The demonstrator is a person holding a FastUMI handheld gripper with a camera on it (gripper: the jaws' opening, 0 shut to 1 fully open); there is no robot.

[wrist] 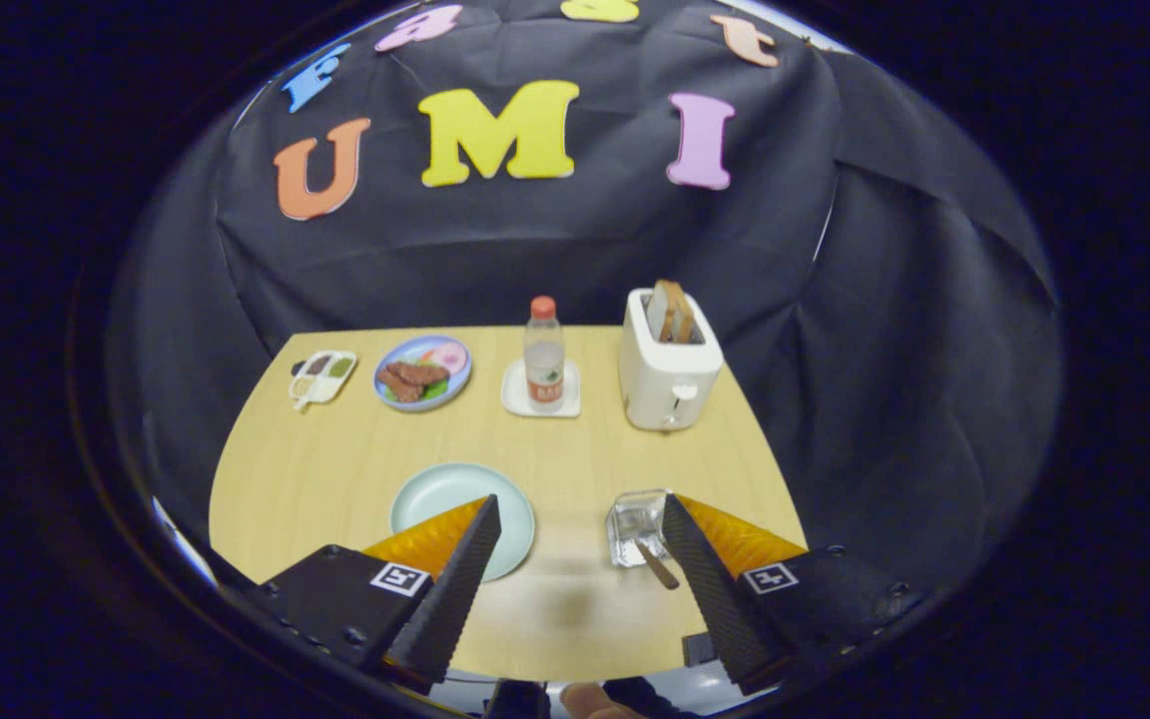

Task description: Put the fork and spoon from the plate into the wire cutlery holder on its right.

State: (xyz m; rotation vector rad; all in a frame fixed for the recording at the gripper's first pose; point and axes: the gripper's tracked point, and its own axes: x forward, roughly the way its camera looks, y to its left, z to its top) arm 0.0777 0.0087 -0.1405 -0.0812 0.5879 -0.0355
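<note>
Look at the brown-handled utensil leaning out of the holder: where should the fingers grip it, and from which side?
Grip the brown handle, the only exposed part: it slants out of the wire holder toward the open gripper. Come from above on the near side, one finger on each side of the handle, probably. Its head is hidden inside the holder.

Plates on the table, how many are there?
2. A pale green plate lies just ahead of the open fingers, partly behind one. A blue plate with food sits at the table's far side, beside the bottle.
</note>
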